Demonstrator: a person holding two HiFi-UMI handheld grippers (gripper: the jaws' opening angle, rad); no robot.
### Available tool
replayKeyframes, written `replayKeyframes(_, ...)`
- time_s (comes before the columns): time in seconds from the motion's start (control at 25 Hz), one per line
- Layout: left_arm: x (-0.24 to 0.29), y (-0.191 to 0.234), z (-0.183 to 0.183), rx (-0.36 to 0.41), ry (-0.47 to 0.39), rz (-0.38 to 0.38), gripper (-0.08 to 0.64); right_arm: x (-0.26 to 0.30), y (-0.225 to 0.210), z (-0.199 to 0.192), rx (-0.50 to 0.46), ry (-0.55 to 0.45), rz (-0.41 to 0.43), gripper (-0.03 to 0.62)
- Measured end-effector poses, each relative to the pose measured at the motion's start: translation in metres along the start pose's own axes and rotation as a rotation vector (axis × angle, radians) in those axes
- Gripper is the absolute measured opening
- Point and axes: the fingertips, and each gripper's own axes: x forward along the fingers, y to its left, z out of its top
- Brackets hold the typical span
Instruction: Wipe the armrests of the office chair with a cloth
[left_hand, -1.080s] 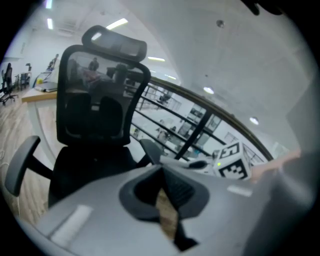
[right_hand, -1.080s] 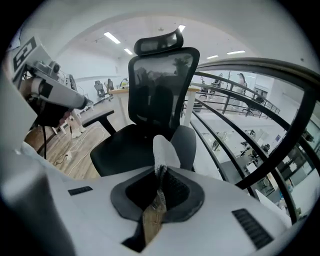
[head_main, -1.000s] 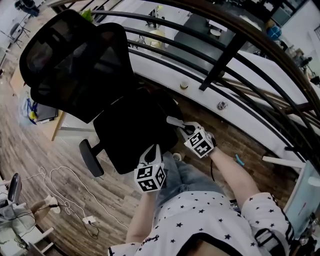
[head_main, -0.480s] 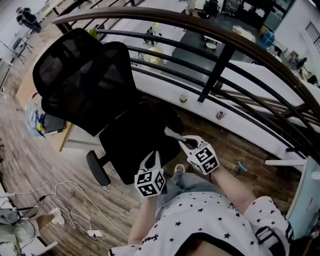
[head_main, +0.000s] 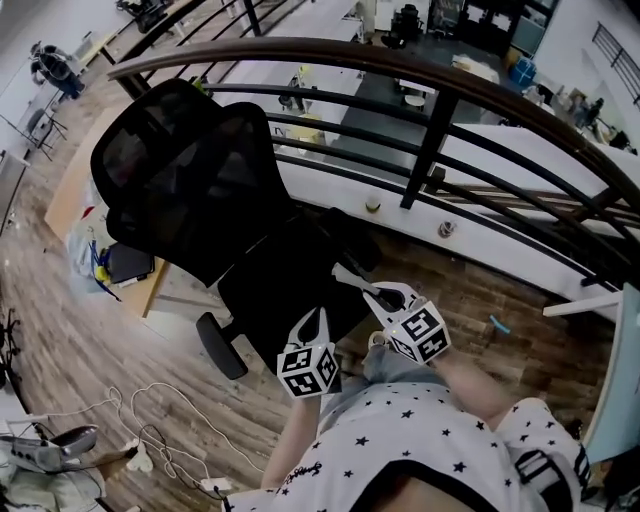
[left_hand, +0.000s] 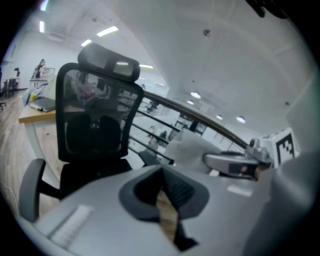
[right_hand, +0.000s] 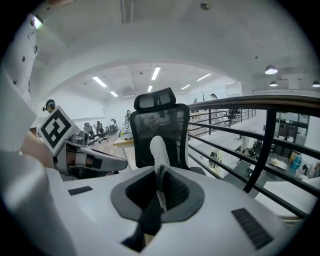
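**Black chair, white cloth**

Your office chair (head_main: 200, 190) is black throughout, and its back is dark mesh. The cloth (right_hand: 159, 150) is white. Your left gripper (head_main: 318, 320) and right gripper (head_main: 362, 285) are pale grey with black-and-white square markers (head_main: 307, 370). Your shirt (head_main: 420, 440) is white with black stars. The floor (head_main: 60, 300) is brown wood-grain.

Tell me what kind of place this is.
Probably an upper-floor open office: a black mesh office chair, a light wooden desk, and a dark curved metal railing over a lower level.

Wood-plank floor (head_main: 50, 330), curved dark railing (head_main: 400, 55), strip ceiling lights (right_hand: 155, 73)
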Motion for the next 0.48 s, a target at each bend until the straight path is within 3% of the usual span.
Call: replayKeyframes(0.48, -0.044, 0.015, 0.014, 0.005, -0.057, -0.034, 0.006, -0.017, 0.049, 0.019, -0.016, -0.043, -0.038, 0.026)
